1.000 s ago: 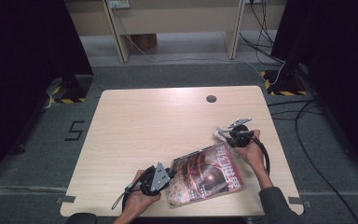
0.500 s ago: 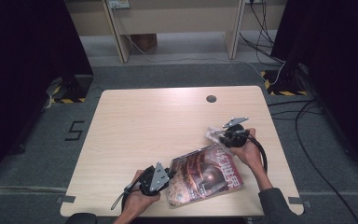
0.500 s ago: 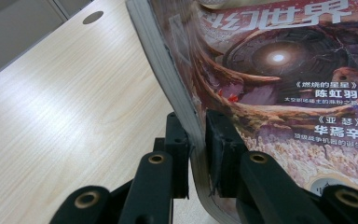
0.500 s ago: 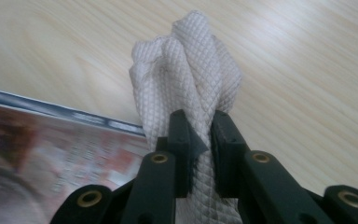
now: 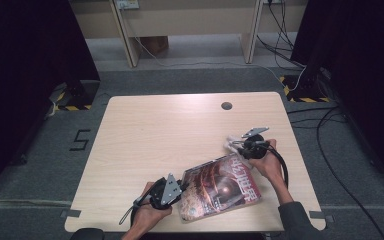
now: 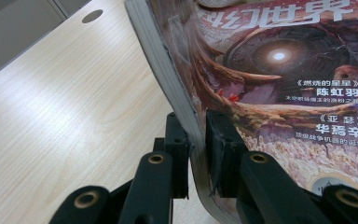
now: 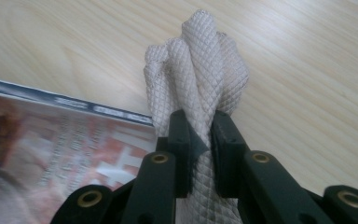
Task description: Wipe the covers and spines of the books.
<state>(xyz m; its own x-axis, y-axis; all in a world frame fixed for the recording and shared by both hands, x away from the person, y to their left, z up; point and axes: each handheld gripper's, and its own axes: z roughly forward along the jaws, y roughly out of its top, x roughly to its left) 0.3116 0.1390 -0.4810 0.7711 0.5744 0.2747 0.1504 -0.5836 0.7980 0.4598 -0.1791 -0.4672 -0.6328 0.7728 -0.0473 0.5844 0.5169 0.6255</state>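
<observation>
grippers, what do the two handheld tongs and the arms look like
Both tongs, left and right, are black with a grey three-cornered plate on top and a trailing black cable. Their jaws are black bars with brass-coloured rivets. A dark grey sleeve covers the right forearm.

Magazine (image 6: 279,79): top and right edges cut off, left gripper view. Cloth (image 7: 198,70): lower part hidden behind jaws at 6 o'clock, right gripper view.
</observation>
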